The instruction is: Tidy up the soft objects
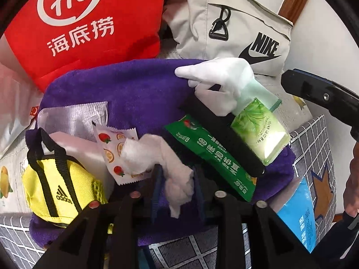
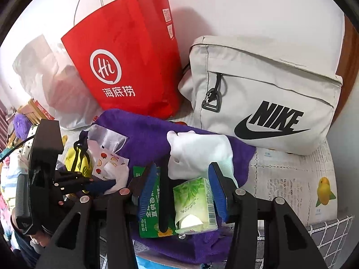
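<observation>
A purple towel (image 1: 139,85) lies spread on the table with soft items on it. My left gripper (image 1: 177,188) is shut on a crumpled white tissue (image 1: 175,174) near the towel's front edge. My right gripper (image 2: 181,186) is open around a green tissue pack (image 2: 195,204) and a black strip (image 2: 163,197), with a green snack packet (image 2: 150,204) at its left finger. A white glove (image 2: 197,154) lies just beyond the pack. A fruit-print sachet (image 1: 112,148), a silver pouch (image 1: 74,118) and a small yellow Adidas bag (image 1: 56,188) lie at the towel's left.
A red paper bag (image 2: 125,56) and a beige Nike bag (image 2: 264,94) stand against the wall behind the towel. A blue tissue pack (image 1: 300,219) lies at the right front. A clear plastic bag (image 2: 44,78) sits at the far left.
</observation>
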Demonstrator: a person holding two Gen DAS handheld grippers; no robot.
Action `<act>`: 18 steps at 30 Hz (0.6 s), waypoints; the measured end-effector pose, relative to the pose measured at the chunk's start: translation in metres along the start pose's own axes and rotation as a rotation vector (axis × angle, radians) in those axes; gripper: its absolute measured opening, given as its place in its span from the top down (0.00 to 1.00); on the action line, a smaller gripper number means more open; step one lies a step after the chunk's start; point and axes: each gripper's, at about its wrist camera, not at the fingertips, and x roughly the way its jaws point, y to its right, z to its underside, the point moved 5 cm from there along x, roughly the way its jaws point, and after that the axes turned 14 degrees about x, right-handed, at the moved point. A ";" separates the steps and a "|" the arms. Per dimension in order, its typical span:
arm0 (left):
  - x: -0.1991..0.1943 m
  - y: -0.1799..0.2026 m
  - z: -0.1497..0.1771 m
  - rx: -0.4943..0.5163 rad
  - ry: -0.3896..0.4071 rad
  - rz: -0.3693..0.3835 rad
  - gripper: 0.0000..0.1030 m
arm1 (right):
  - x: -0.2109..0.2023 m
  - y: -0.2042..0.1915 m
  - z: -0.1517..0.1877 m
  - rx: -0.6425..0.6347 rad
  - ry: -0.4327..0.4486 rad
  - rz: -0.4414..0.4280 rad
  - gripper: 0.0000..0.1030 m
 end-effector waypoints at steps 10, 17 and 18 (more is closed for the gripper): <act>-0.027 -0.001 -0.006 0.013 0.019 -0.061 0.45 | -0.010 -0.011 0.002 -0.033 0.022 -0.001 0.53; -0.066 -0.003 -0.006 -0.017 0.090 -0.108 0.34 | -0.032 -0.023 0.005 -0.053 0.053 0.048 0.30; -0.071 -0.005 -0.005 -0.024 0.100 -0.118 0.31 | -0.036 -0.024 0.006 -0.048 0.063 0.053 0.23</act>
